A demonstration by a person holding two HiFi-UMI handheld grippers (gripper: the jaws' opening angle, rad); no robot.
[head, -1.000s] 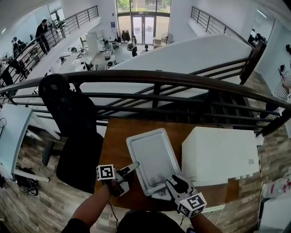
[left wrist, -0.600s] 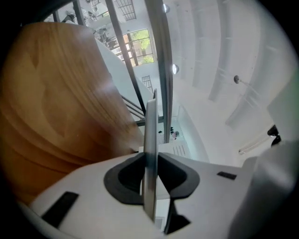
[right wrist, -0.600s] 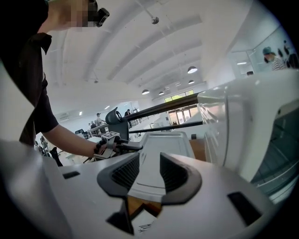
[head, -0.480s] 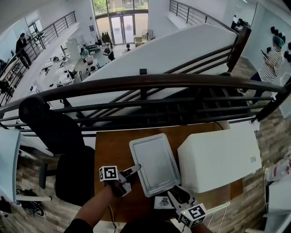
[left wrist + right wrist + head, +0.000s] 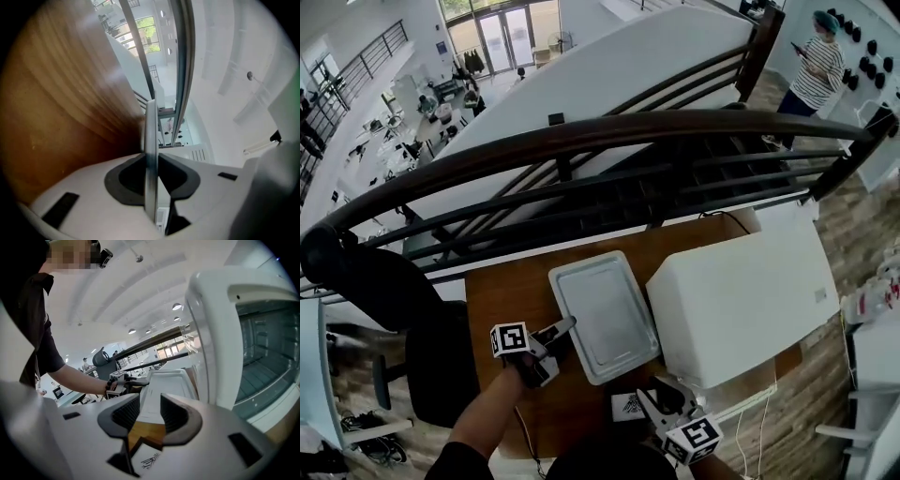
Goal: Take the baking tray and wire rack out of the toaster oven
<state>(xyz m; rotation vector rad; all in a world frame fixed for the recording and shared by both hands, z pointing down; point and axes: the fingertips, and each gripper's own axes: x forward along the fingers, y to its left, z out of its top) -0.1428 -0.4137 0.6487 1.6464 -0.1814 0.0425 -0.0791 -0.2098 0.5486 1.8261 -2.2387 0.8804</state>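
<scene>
The silver baking tray (image 5: 602, 314) lies flat, low over the wooden table (image 5: 502, 300), just left of the white toaster oven (image 5: 741, 295). My left gripper (image 5: 566, 327) is shut on the tray's left rim; in the left gripper view the thin rim (image 5: 151, 126) stands edge-on between the pads of that gripper (image 5: 151, 161). My right gripper (image 5: 654, 392) hangs open a little in front of the tray's near right corner, with nothing between its pads. From the right gripper (image 5: 150, 411) I see the tray (image 5: 166, 378) ahead and the oven's open front (image 5: 262, 348). No wire rack is plain to see.
A white slip with a black logo (image 5: 628, 405) lies on the table near its front edge. A dark railing (image 5: 581, 141) runs behind the table, above a drop to a lower floor. A black chair (image 5: 441, 356) stands to the left. A person in a striped top (image 5: 814, 56) stands far right.
The left gripper has carried the tray lower and to the left while keeping its hold. The right gripper, earlier at the tray's near right corner, now sits apart from it.
</scene>
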